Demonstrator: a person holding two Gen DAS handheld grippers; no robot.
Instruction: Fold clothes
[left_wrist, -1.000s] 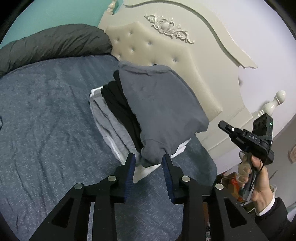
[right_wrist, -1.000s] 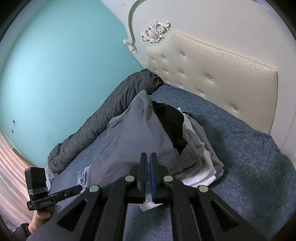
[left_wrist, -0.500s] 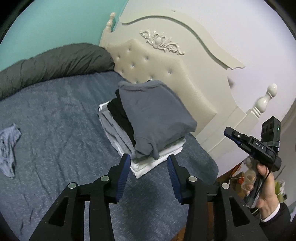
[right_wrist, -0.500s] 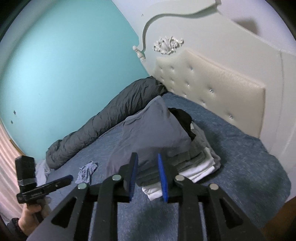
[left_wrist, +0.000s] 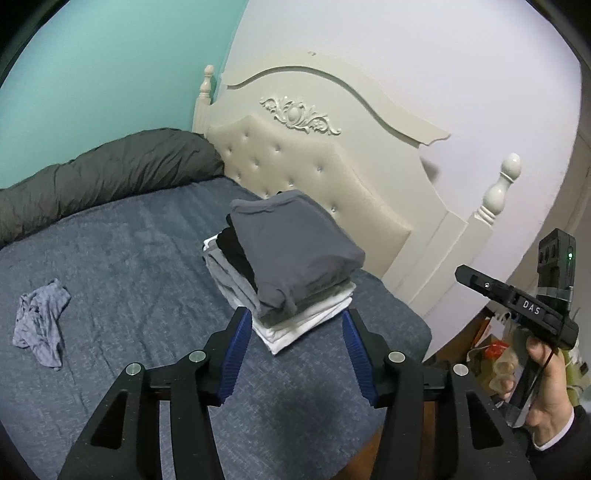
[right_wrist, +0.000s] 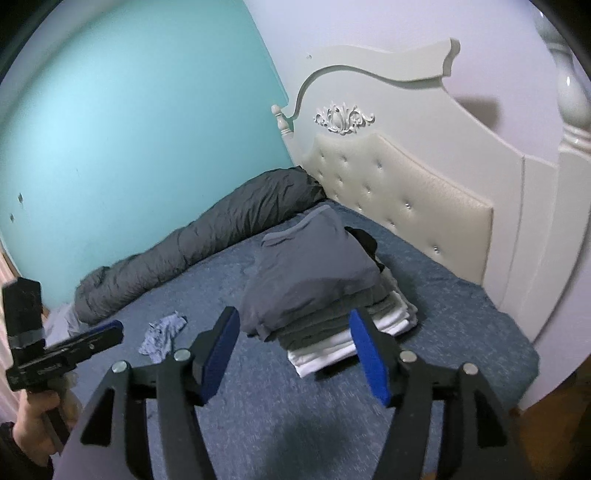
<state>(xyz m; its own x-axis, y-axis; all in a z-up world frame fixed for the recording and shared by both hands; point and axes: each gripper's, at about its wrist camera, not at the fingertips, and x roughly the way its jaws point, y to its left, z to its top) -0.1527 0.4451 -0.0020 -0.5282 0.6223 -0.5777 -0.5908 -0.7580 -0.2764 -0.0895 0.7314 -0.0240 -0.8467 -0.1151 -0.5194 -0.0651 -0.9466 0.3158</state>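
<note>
Both my claws, left gripper (left_wrist: 293, 350) and right gripper (right_wrist: 295, 354), spread wide, empty. Crumpled garment (left_wrist: 40, 321) lies left of folded stack (left_wrist: 288, 266); left nearer.

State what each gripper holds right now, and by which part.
Nothing. The left gripper and right gripper are both open, clear of the folded stack.
</note>
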